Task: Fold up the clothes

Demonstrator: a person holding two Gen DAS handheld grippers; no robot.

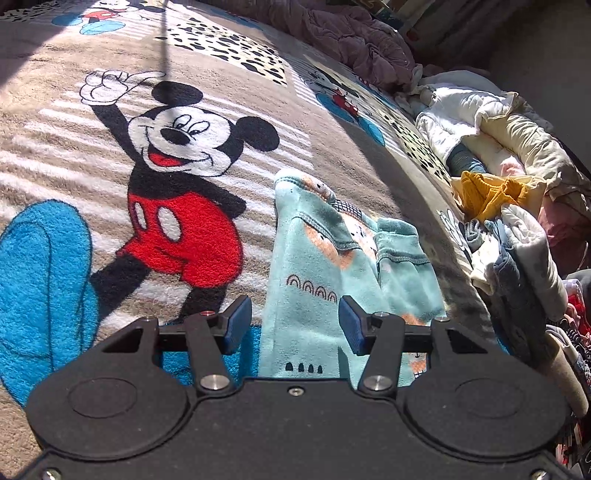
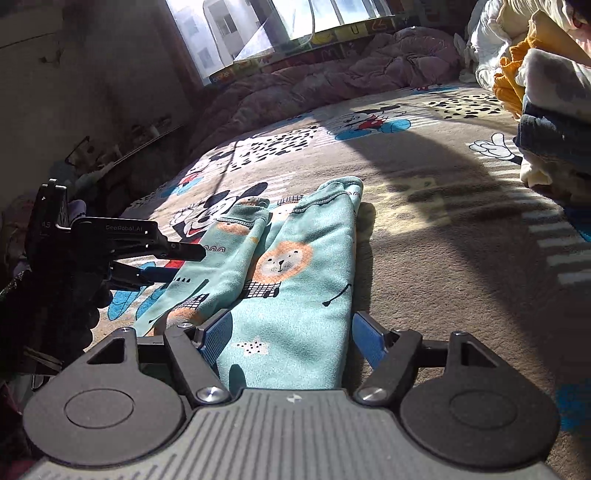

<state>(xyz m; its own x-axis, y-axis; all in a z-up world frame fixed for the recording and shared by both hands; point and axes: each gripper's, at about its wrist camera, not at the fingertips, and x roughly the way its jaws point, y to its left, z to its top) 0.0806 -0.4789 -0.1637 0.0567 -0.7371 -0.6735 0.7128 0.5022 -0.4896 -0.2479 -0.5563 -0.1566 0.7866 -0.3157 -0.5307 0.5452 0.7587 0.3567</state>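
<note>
A pair of light teal baby trousers with lion prints (image 1: 332, 266) lies flat on the Mickey Mouse blanket (image 1: 184, 177), legs pointing away. My left gripper (image 1: 295, 325) is open, hovering low over the waist end at the trousers' left edge. In the right wrist view the trousers (image 2: 295, 280) run forward from my right gripper (image 2: 291, 339), which is open with its blue pads either side of the right leg's waist end. The left gripper (image 2: 177, 262) shows there from the side, open beside the left leg.
A pile of unfolded clothes (image 1: 517, 221), with a mustard knit (image 1: 487, 195), lies along the blanket's right side; it also shows in the right wrist view (image 2: 546, 110). A pink quilt (image 2: 332, 77) is bunched at the far end below a window (image 2: 280, 22).
</note>
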